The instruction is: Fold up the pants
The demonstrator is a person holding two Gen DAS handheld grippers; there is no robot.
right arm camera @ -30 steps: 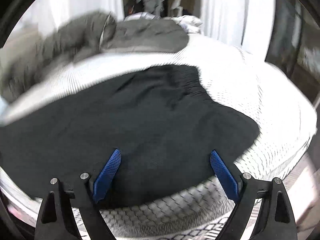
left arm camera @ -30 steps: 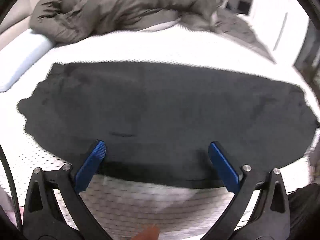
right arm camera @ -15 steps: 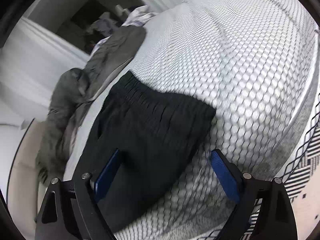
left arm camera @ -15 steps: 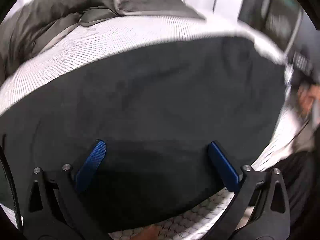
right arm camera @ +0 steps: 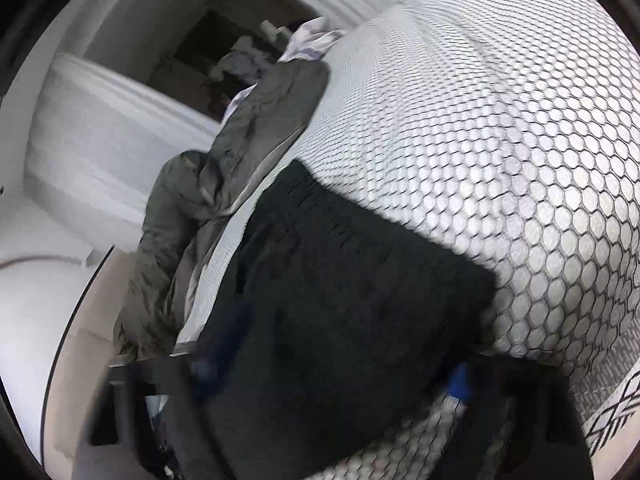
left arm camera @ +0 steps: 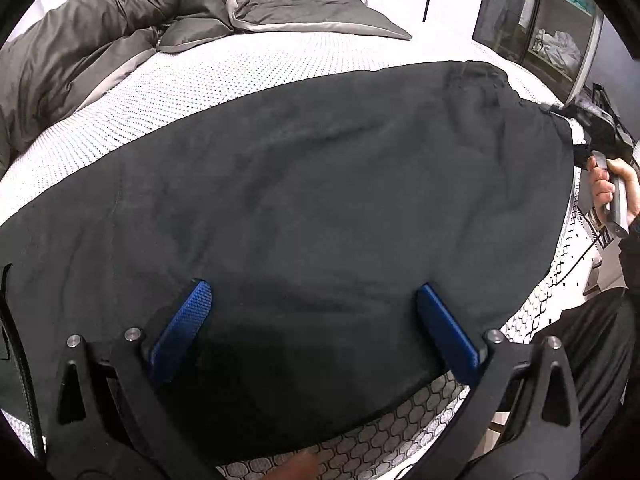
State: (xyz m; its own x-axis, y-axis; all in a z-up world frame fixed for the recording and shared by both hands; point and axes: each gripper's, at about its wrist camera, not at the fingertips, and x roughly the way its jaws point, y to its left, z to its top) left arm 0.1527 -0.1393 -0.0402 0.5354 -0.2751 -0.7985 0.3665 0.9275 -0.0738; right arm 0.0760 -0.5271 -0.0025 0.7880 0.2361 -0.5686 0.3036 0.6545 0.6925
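Directly beneath both spread grippers — left gripper (left arm camera: 312, 328), right gripper (right arm camera: 336, 368) — black pants (left arm camera: 300, 200).

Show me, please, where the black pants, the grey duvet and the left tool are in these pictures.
black pants (left arm camera: 320, 200), left wrist view, middle of the cloth.
grey duvet (left arm camera: 100, 28), left wrist view, bunched folds.
left tool (left arm camera: 312, 300), left wrist view, midway between fingertips.

One pair of black pants (left arm camera: 304, 208), one grey duvet (left arm camera: 100, 36), one mattress (left arm camera: 248, 64) and two grippers, left (left arm camera: 312, 328) and right (right arm camera: 332, 376), appear.
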